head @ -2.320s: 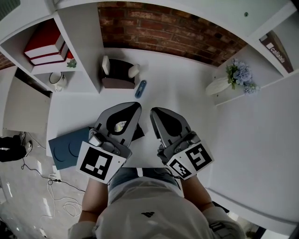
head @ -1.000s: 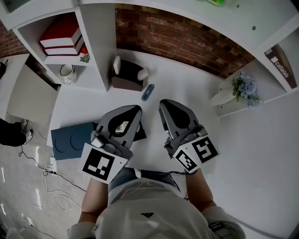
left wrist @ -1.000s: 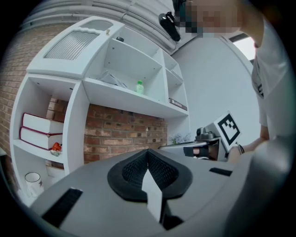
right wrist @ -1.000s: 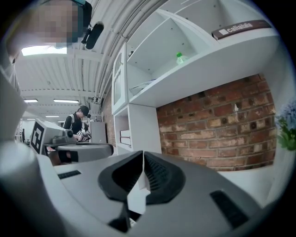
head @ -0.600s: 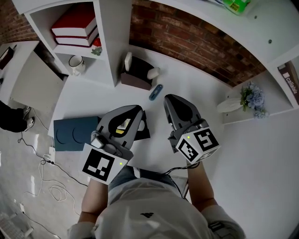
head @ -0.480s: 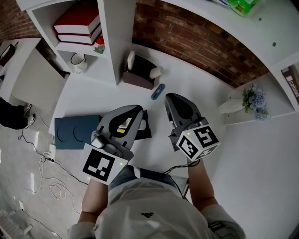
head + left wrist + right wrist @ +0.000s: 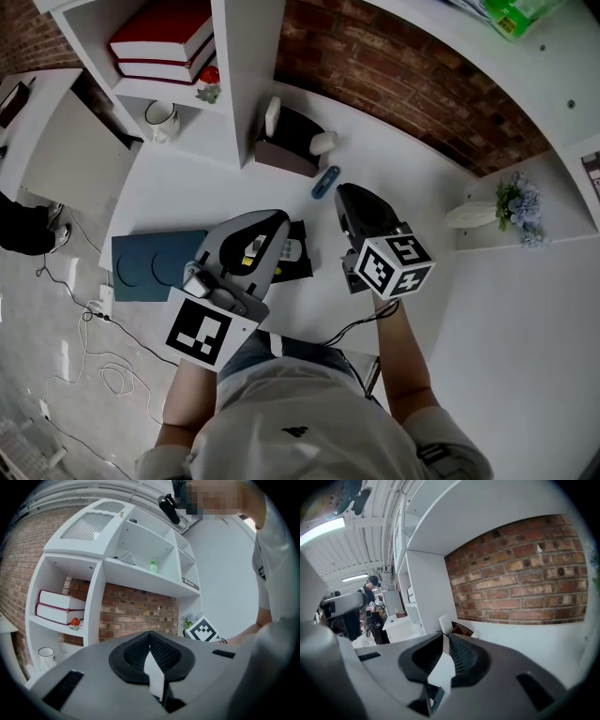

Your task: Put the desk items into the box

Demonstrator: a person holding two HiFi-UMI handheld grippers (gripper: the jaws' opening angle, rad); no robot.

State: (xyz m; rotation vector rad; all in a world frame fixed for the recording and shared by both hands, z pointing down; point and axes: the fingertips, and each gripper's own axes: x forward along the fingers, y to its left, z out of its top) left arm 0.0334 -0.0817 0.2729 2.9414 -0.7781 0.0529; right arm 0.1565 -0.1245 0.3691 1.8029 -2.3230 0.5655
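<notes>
A dark brown box stands on the white desk by the brick wall, with white items at both of its ends. It also shows in the right gripper view as the box. A small blue item lies just in front of it. A black item with yellow print lies by the left gripper, whose jaws meet, empty. My right gripper points at the blue item, its tips just short of it. Its jaws are opening by a narrow slit with nothing between them.
A dark blue flat pad lies at the desk's left edge. The shelf unit holds red books and a white mug. A flower vase stands at the right. A cable hangs off the front edge.
My right gripper has moved forward towards the blue item and the box, and its marker cube has tipped up. The left gripper has stayed over the black item.
</notes>
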